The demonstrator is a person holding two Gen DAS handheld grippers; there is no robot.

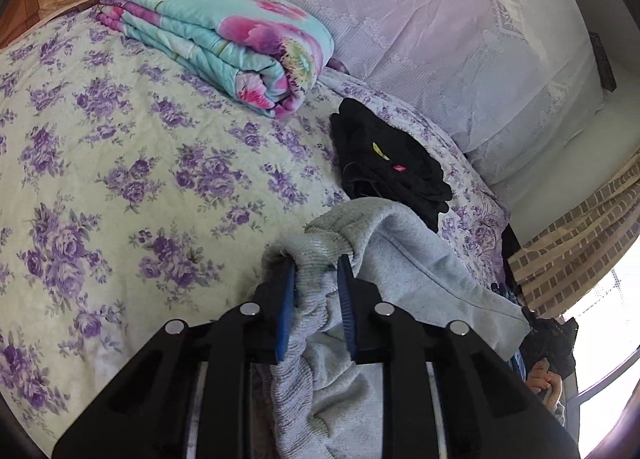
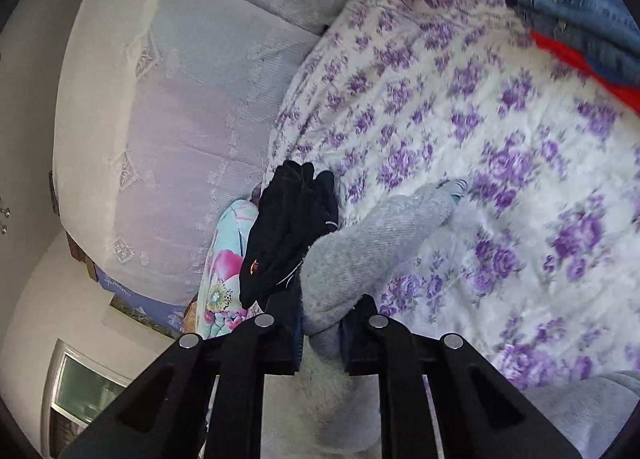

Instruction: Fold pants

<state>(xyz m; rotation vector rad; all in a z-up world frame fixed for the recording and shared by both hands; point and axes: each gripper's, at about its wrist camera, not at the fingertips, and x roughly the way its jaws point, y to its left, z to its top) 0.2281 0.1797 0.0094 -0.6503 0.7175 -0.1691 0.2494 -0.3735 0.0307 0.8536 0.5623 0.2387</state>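
Note:
The grey sweatpants [image 1: 400,259] hang between both grippers above a bed with a purple-flowered cover [image 1: 120,179]. My left gripper [image 1: 316,271] is shut on the pants' ribbed waistband, which bunches between its blue pads. My right gripper [image 2: 320,319] is shut on another part of the grey pants [image 2: 360,247]; a ribbed end of them reaches out over the flowered cover [image 2: 480,139]. Most of the pants hang below both views, hidden.
A folded black garment [image 1: 384,163] lies on the bed near the wall; it also shows in the right wrist view [image 2: 292,227]. A folded floral quilt [image 1: 224,39] lies beyond it. Blue jeans [image 2: 580,7] on red cloth [image 2: 592,71] sit at the bed's far corner. A lace-covered headboard [image 1: 440,39] borders the bed.

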